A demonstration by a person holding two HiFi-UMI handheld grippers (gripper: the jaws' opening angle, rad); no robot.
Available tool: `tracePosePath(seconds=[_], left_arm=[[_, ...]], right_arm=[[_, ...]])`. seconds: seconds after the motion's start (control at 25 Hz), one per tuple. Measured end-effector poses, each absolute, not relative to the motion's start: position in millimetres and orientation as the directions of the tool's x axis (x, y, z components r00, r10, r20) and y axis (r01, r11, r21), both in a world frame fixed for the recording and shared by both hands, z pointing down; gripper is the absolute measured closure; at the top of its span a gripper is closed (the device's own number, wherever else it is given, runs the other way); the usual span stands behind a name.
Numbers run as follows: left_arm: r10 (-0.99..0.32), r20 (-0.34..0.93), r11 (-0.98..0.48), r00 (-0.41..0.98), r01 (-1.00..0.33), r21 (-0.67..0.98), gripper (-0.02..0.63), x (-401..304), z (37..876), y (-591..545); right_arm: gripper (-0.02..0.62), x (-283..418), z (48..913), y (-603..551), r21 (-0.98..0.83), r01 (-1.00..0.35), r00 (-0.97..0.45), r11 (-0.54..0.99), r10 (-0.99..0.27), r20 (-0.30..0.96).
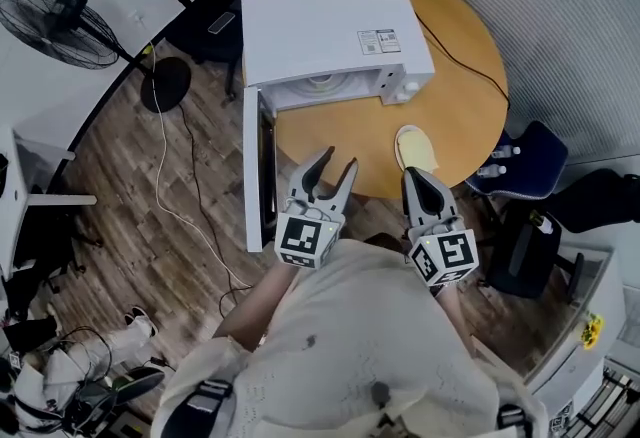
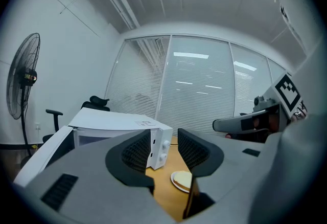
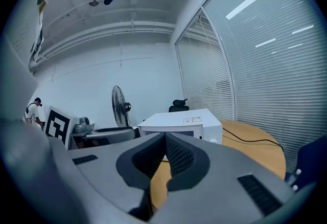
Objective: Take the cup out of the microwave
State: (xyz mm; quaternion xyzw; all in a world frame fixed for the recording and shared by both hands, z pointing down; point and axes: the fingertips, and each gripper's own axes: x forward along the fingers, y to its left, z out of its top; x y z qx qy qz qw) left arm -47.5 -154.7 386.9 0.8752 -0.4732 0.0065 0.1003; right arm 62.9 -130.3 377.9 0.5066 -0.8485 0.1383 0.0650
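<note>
Round wooden table (image 1: pixel 470 76) on a plank floor, bearing a white microwave (image 1: pixel 330 31) whose long axis runs across the head view, its opening facing the person and its door (image 1: pixel 255 171) swung wide at the left. The cup cannot be made out: only a pale round form (image 1: pixel 325 81) shows in the cavity, orientation undetermined. Both grippers point at the oven from the table's near edge: left gripper (image 1: pixel 338 164) with jaws spread and empty, right gripper (image 1: pixel 412 174) with jaws pressed together, near a flat pale disc (image 1: pixel 415 144).
</note>
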Motion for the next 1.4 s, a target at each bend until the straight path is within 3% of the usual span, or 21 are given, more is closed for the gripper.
tracePosePath(seconds=[0.6,1.4], left_arm=[[-0.833,0.14,-0.513,0.536,-0.841,0.171,0.42,-60.9,423.4,-180.4],[-0.881,0.278,-0.358,0.383,-0.924,0.136,0.382,-67.0,490.2,-250.8]], right_arm=[[0.586,51.8,394.6,-144.0,-0.156,-0.881,-0.473,0.447,-0.831,0.291],[0.586,56.3,418.6,-214.1,-0.19,-0.823,-0.567,0.535,-0.759,0.32]])
